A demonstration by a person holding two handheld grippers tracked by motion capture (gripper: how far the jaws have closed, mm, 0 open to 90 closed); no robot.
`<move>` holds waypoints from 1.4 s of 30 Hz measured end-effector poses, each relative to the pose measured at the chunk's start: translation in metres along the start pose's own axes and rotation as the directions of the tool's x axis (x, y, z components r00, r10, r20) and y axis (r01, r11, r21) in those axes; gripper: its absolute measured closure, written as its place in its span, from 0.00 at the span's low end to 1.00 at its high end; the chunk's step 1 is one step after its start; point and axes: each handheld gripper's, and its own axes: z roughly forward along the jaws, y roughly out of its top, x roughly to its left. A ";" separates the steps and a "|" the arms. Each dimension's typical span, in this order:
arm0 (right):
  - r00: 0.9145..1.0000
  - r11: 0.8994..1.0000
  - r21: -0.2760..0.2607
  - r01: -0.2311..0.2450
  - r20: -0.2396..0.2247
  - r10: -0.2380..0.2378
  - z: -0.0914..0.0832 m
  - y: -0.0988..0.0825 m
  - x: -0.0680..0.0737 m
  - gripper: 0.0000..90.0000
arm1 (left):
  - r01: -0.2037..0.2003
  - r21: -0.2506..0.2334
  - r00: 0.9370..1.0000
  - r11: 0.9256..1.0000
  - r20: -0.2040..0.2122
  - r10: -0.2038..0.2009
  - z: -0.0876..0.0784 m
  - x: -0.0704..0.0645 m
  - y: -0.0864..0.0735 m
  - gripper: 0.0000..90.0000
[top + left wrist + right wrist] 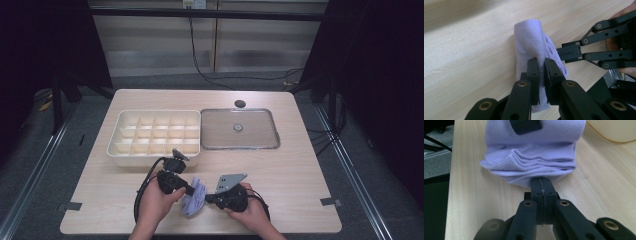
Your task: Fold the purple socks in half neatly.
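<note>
A folded lavender cloth (195, 197) lies near the table's front edge, between my two grippers. My left gripper (192, 190) comes at it from the left. In the left gripper view its jaws (542, 63) are shut on the cloth (529, 40), pinching a fold between the pads. My right gripper (208, 198) meets the cloth from the right. Its jaws (541, 181) are pressed together, their tip tucked into the cloth's layered edge (534, 152) with a thin pale strip between the pads. The right gripper (559, 53) also reaches in at the right of the left gripper view.
A cream box with several square compartments (118, 131) stands just behind the left gripper. A shallow clear tray (239, 147) lies to its right. A dark cable hole (240, 104) sits at the table's far side. Bare wood spreads left and right of the hands.
</note>
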 end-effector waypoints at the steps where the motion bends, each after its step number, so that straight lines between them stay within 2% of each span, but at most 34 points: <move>1: 1.000 1.000 -0.001 -0.001 0.000 0.001 0.000 0.000 0.000 1.00 | 0.000 -0.006 1.000 1.000 -0.002 0.000 0.001 -0.001 0.000 0.93; 20: 1.000 1.000 -0.003 -0.007 0.002 0.007 0.002 0.001 0.001 1.00 | -0.019 -0.014 0.999 1.000 0.027 0.019 0.003 -0.009 0.001 0.93; 25: 1.000 1.000 0.002 0.002 0.009 -0.002 0.002 0.002 0.003 1.00 | -0.012 -0.019 0.999 1.000 0.038 0.012 0.005 -0.011 -0.001 0.93; 35: 1.000 1.000 0.010 0.002 0.016 -0.003 0.003 0.003 0.004 1.00 | -0.021 -0.003 0.999 1.000 0.038 0.021 0.015 -0.013 0.001 0.93; 42: 1.000 1.000 0.020 0.011 0.021 -0.012 0.002 0.004 0.003 0.99 | -0.011 -0.014 0.999 1.000 0.035 0.011 0.018 -0.013 -0.001 0.92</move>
